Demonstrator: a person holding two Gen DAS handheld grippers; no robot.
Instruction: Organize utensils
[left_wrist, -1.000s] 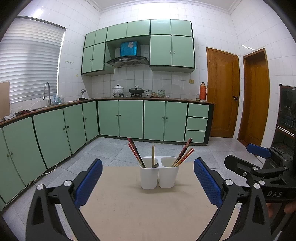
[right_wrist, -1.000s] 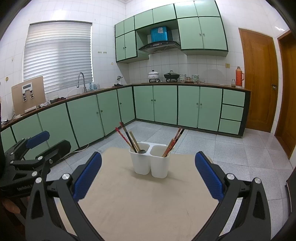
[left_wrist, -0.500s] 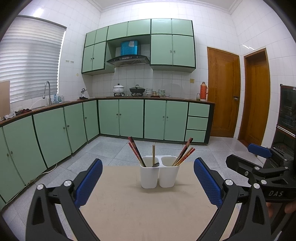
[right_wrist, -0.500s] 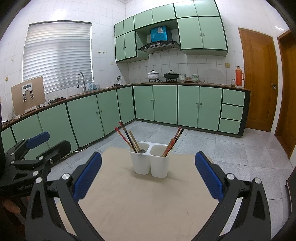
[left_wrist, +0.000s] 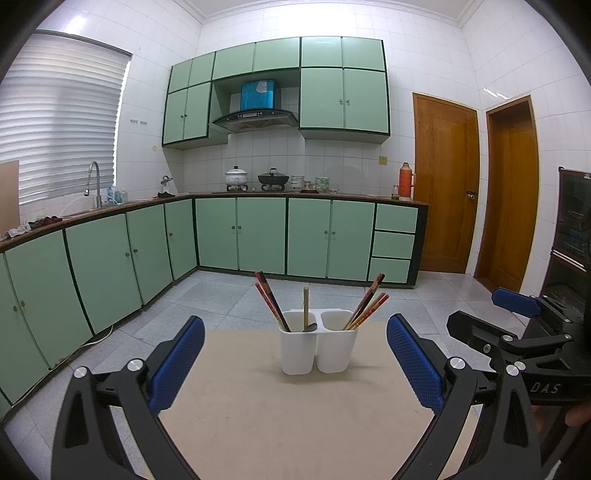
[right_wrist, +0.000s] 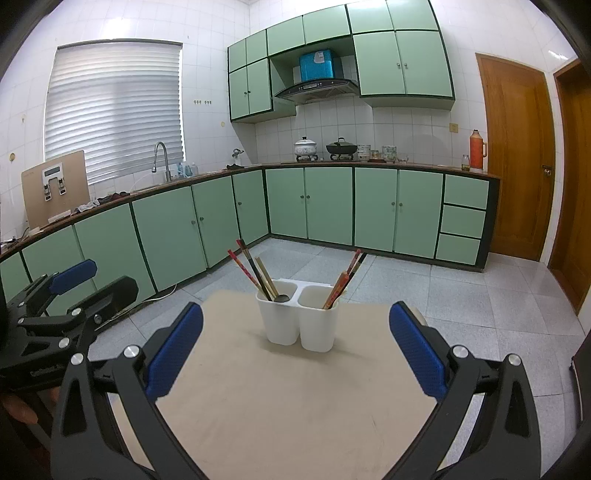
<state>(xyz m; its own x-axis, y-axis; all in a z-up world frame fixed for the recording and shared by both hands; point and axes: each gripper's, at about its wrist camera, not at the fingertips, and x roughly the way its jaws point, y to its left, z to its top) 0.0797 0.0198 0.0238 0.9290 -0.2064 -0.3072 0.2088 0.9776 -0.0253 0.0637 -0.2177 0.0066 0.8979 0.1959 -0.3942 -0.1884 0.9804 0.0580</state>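
A white two-compartment utensil holder (left_wrist: 317, 345) (right_wrist: 301, 319) stands on the beige table (left_wrist: 288, 417). Its left compartment holds red chopsticks (left_wrist: 269, 301), a wooden-handled utensil (left_wrist: 306, 306) and a dark spoon (left_wrist: 310, 328). Its right compartment holds more red chopsticks (left_wrist: 367, 304) (right_wrist: 341, 282). My left gripper (left_wrist: 295, 365) is open and empty, short of the holder; it also shows at the left of the right wrist view (right_wrist: 74, 295). My right gripper (right_wrist: 295, 358) is open and empty, short of the holder; it also shows at the right of the left wrist view (left_wrist: 513, 314).
The table (right_wrist: 295, 406) is small, with tiled floor past its far and side edges. Green kitchen cabinets (left_wrist: 258, 236) line the back and left walls. Wooden doors (left_wrist: 445, 184) stand at the right. A dark cabinet (left_wrist: 572, 236) stands at the far right.
Both views have shifted very slightly; the holder and utensils stand as before and both grippers stay open.
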